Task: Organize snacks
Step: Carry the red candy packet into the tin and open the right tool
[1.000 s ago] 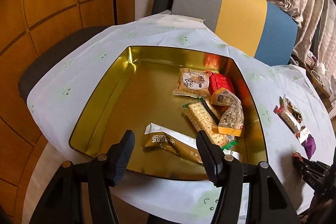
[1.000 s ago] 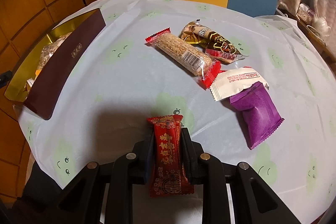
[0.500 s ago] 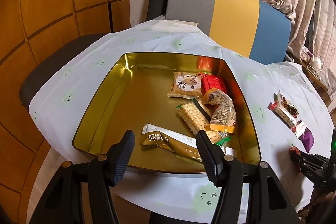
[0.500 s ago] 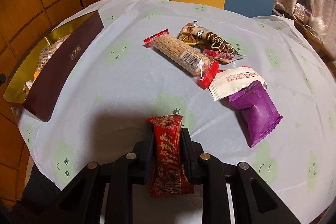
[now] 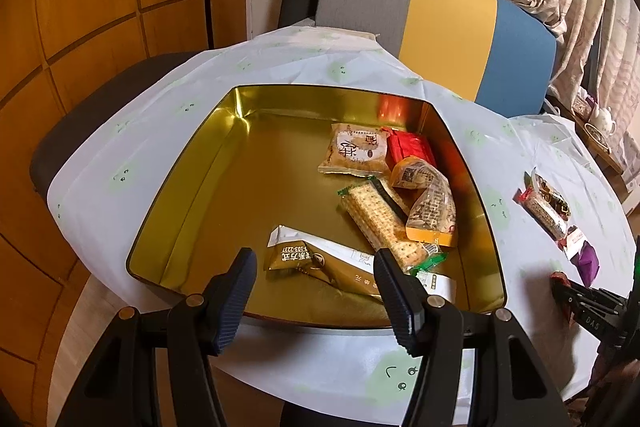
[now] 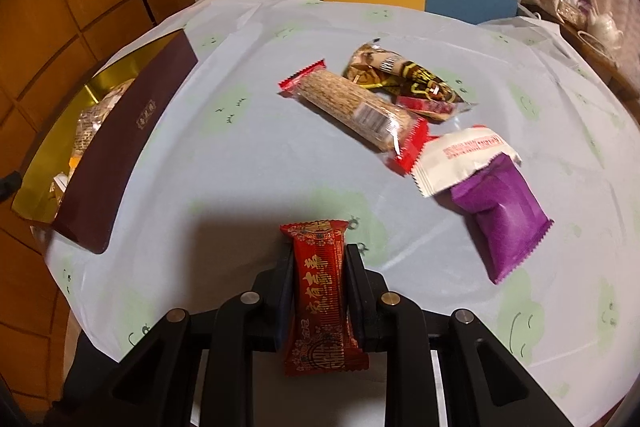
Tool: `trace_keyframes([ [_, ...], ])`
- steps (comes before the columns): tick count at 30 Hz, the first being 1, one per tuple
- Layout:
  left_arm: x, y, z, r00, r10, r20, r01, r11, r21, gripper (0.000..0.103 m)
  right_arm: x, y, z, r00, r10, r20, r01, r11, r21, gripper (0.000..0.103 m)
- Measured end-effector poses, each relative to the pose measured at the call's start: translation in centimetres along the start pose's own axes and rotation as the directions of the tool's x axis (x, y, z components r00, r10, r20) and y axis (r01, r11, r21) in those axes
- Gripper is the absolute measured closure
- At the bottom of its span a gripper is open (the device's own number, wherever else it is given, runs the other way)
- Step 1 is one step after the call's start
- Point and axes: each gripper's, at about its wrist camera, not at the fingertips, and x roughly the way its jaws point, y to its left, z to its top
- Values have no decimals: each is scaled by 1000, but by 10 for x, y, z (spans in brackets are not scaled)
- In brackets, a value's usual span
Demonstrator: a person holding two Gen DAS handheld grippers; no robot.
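A gold-lined tin box (image 5: 192,195) sits on the covered table and holds several snack packets, among them a cracker pack (image 5: 380,223) and a long gold bar (image 5: 320,263). My left gripper (image 5: 312,259) hangs open over the tin's near edge, with nothing between its fingers. In the right wrist view my right gripper (image 6: 318,259) is shut on a red snack packet (image 6: 320,299), held above the table. The tin's brown outer wall (image 6: 120,151) shows at the left there. My right gripper (image 5: 560,283) also appears at the right edge of the left wrist view.
On the pale tablecloth (image 6: 240,163) lie a sesame bar in red-ended wrap (image 6: 352,111), a brown and gold packet (image 6: 400,75), a white packet (image 6: 464,159) and a purple packet (image 6: 500,215). A grey, yellow and blue chair (image 5: 432,15) stands behind the table.
The left wrist view has drawn back a little from the tin, which now looks smaller. The right gripper still holds the red packet in the same place.
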Motion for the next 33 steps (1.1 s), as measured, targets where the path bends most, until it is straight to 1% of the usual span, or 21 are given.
trace_keyframes([
  [4, 1, 3, 0, 1000, 1, -4, -1, 1000, -9, 41, 1, 3, -1, 1000, -4, 7, 5, 1000, -15, 79],
  [8, -2, 17, 4, 1000, 22, 12, -22, 999, -40, 41, 0, 4, 0, 1000, -2, 1, 2, 1000, -8, 79],
  [11, -6, 27, 7, 999, 43, 27, -41, 997, -67, 41, -1, 4, 6, 999, 43, -15, -43, 999, 14, 80],
  [12, -7, 32, 8, 998, 50, 30, -48, 996, -77, 41, -2, 4, 10, 997, 73, -18, -72, 997, 30, 80],
  [14, -7, 36, 9, 998, 60, 32, -56, 995, -88, 41, -7, 8, 20, 993, 118, -3, -118, 992, 43, 80],
  [16, -6, 41, 9, 998, 63, 31, -59, 993, -98, 41, -15, 19, 30, 987, 158, 22, -158, 987, 25, 80],
  [18, -6, 43, 8, 997, 65, 29, -62, 993, -104, 41, -26, 37, 42, 978, 200, 50, -200, 980, -19, 80],
  [21, -7, 44, 8, 998, 61, 35, -57, 992, -108, 41, -41, 75, 63, 956, 284, 78, -273, 954, -126, 80],
  [22, -8, 45, 8, 997, 61, 37, -56, 992, -110, 41, -44, 86, 67, 951, 299, 82, -284, 946, -155, 80],
  [24, -8, 47, 7, 998, 59, 38, -54, 992, -117, 41, -48, 116, 79, 935, 343, 86, -316, 920, -232, 80],
  [26, -8, 49, 7, 997, 63, 35, -59, 991, -119, 41, -50, 151, 88, 915, 397, 72, -355, 877, -323, 80],
  [28, -6, 52, 6, 997, 71, 30, -66, 990, -123, 41, -47, 174, 91, 910, 411, 52, -364, 851, -378, 80],
  [29, -6, 54, 5, 997, 73, 26, -69, 990, -127, 41, -41, 187, 93, 907, 420, 27, -374, 835, -404, 80],
  [32, -5, 59, 2, 996, 81, 22, -78, 988, -137, 41, -22, 213, 90, 902, 429, -42, -400, 799, -449, 77],
  [33, -5, 60, 1, 996, 82, 19, -79, 987, -140, 41, -16, 217, 87, 904, 424, -61, -403, 794, -454, 77],
])
